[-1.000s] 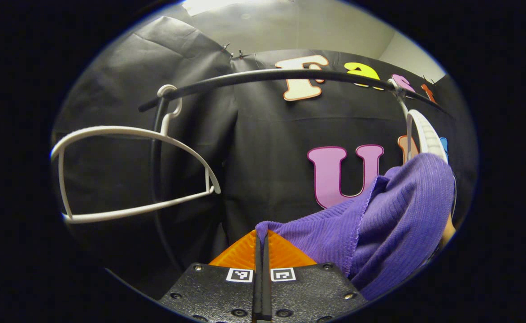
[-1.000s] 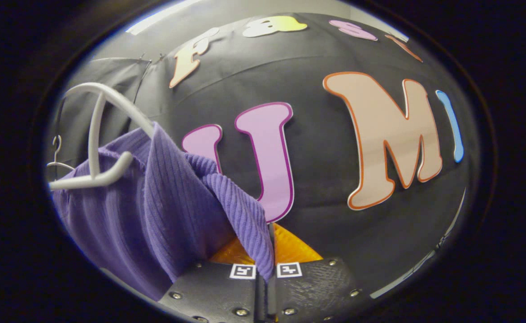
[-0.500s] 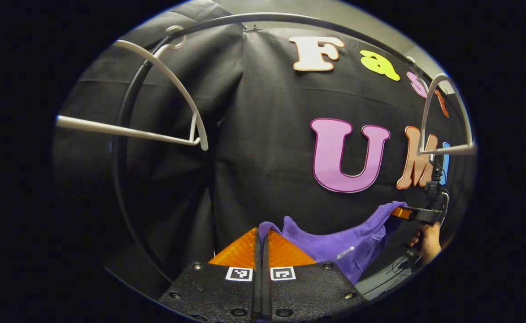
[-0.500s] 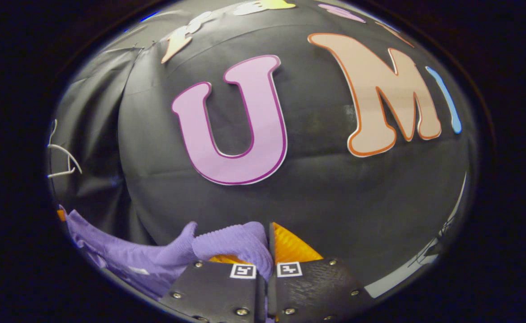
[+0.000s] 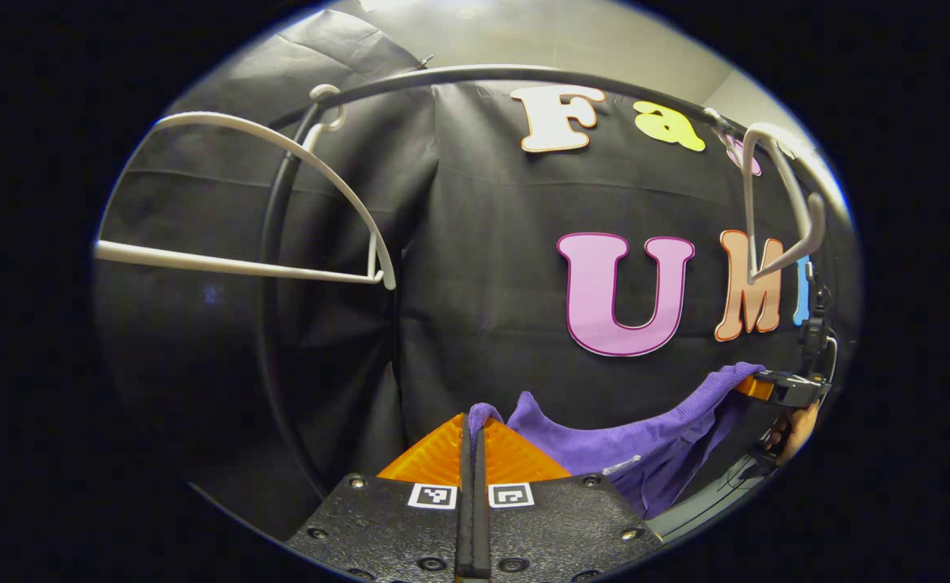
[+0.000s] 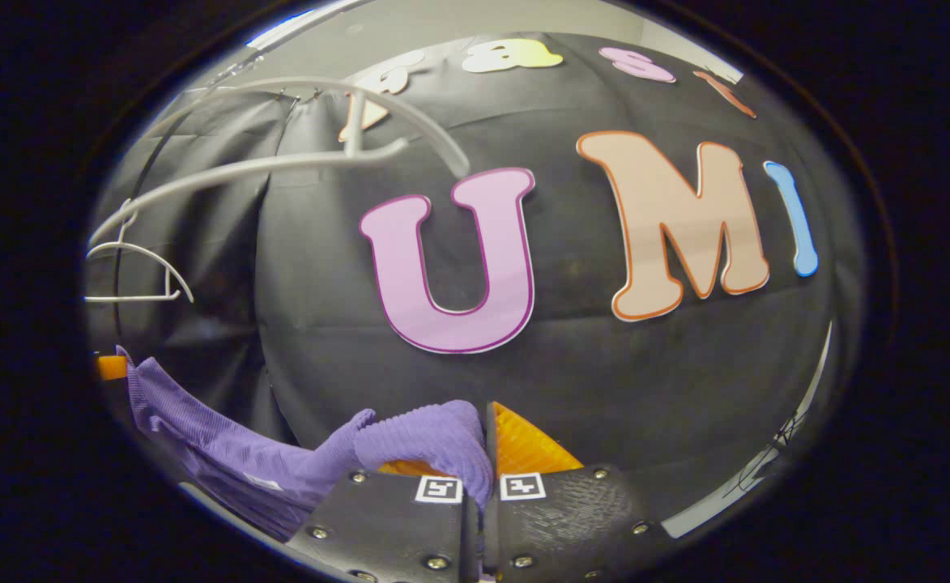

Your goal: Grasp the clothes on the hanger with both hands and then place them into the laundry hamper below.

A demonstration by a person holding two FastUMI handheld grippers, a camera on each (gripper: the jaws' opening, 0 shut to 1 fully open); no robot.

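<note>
Purple garment (image 5: pixel 628 441) sags across the lower right of the left gripper view, clear of the white hangers (image 5: pixel 280 210) on the rail (image 5: pixel 475 74) above. Each end is pinched in closed jaws: left gripper (image 5: pixel 472 433) at bottom centre, right gripper (image 6: pixel 483 453) at bottom centre of its own view. Lowering both ends level, grips kept firm, should best carry it into the hamper.
</note>
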